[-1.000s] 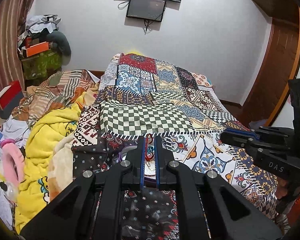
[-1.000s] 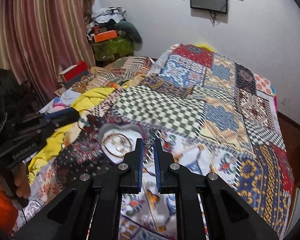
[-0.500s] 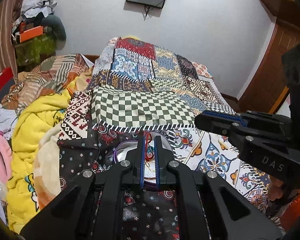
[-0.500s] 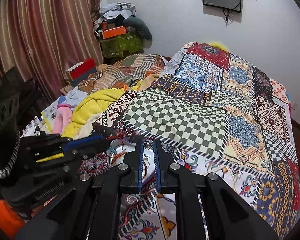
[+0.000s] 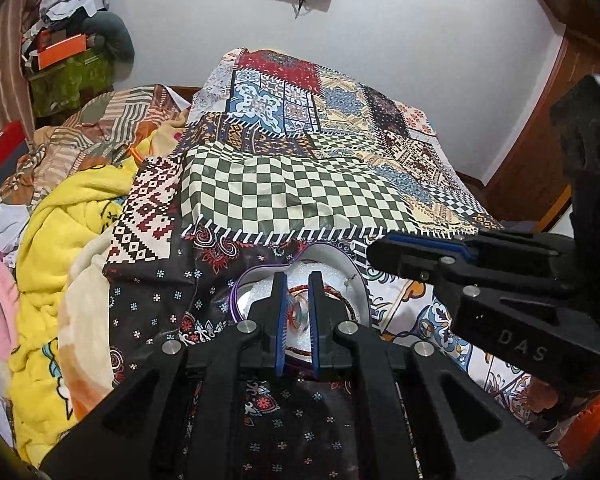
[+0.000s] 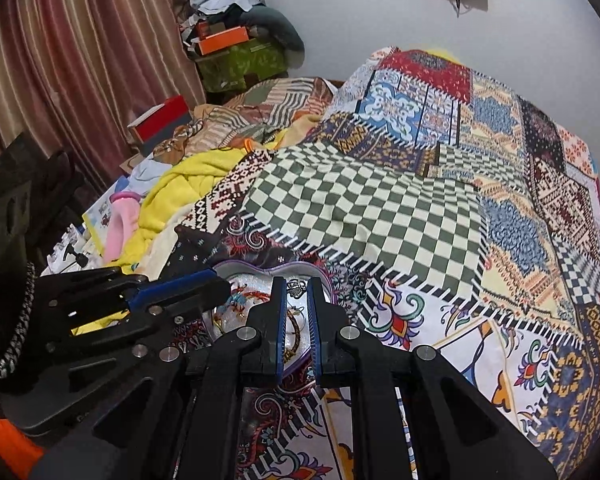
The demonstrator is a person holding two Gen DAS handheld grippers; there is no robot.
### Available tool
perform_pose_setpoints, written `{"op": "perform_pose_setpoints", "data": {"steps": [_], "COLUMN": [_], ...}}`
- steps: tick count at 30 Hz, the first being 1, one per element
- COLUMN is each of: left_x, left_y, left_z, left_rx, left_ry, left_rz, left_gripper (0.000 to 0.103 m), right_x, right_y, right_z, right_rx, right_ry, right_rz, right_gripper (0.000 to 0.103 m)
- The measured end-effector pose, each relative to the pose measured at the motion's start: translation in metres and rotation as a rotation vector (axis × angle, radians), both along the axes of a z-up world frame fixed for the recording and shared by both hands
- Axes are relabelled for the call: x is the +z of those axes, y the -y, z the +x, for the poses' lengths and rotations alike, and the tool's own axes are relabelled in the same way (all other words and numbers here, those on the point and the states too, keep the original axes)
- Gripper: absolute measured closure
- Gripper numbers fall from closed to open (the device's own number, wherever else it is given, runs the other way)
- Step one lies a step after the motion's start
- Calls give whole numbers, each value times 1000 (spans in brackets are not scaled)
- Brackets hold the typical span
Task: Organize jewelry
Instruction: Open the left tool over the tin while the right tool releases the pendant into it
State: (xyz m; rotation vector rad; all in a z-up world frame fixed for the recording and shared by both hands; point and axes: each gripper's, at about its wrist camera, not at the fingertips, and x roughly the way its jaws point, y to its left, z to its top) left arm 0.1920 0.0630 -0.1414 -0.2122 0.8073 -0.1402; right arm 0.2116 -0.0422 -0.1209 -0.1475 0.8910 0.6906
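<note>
Heart-shaped tray with a purple rim, resting on the patchwork bedspread just on the near side of its green-and-white checked panel. Inside the tray: a reddish braided bracelet, a tangle of coloured threads or beads, thin gold hoops – all lying on the pale glittery floor. Left gripper poised over the tray's middle, blue-lined fingers a narrow gap apart, nothing visibly pinched between them, the coloured tangle showing through the gap below. Right gripper over the tray's far lobe, fingers likewise only slightly parted, with a small silver ornament sitting right at the tips – gripped or merely lying on the tray behind them, cannot tell. Seen from the left wrist, a tiny silver piece close to the tray's right wall, under the right gripper's tips. Left of the tray, a rumpled yellow blanket; beyond it, a pink slipper.
</note>
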Motion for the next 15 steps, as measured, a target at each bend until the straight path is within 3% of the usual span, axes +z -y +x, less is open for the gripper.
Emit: {"op": "perform_pose_setpoints", "data": {"steps": [6,11,15], "left_x": [6,11,12], "left_y": [-4,-11,-18], "left_z": [-1,-8,-12], "left_rx": [22,52,68], "left_ry": [4,20,21], "left_rz": [12,30,38], "left_gripper": [96,79,75], "right_x": [-5,-9,-13], "right_y": [-1,-9,-15], "right_z": [-1,-5,-6], "right_rx": [9,29,39], "right_ry": [-17,-22,-32], "right_rz": [-8,-23,-44], "right_gripper": [94,94,94]}}
